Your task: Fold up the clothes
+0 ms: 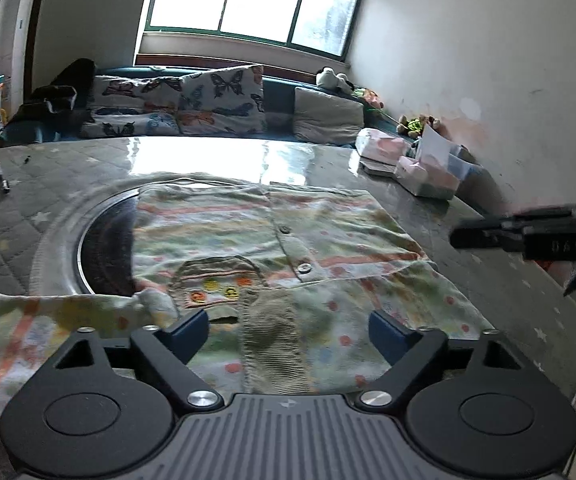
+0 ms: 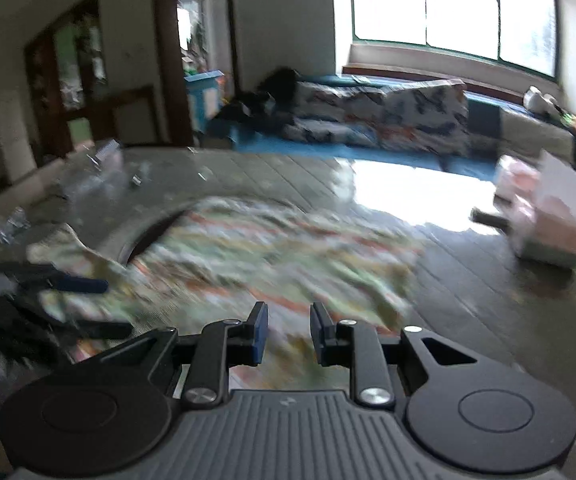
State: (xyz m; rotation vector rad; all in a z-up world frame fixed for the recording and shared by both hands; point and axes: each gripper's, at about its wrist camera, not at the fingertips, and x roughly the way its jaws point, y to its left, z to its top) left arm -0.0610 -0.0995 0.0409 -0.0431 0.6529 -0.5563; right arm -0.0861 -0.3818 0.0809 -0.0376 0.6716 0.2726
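A small pale green shirt [image 1: 271, 240] with stripes, dots, buttons and a front pocket lies spread flat on the table, one sleeve trailing to the left. My left gripper [image 1: 288, 324] is open and empty, just above the shirt's near hem. My right gripper [image 2: 285, 334] is open with a narrower gap and empty, hovering over the shirt [image 2: 247, 256], which is blurred in the right wrist view. The right gripper also shows at the right edge of the left wrist view [image 1: 528, 232], and the left gripper shows at the left of the right wrist view [image 2: 67, 304].
The table [image 1: 488, 288] has a glossy quilted cover and a round dark inset [image 1: 103, 252] under the shirt. A pen [image 1: 3, 178] lies far left. Tissue packs and boxes [image 1: 420, 160] sit at the back right by the wall. A sofa with cushions [image 1: 191, 104] stands behind.
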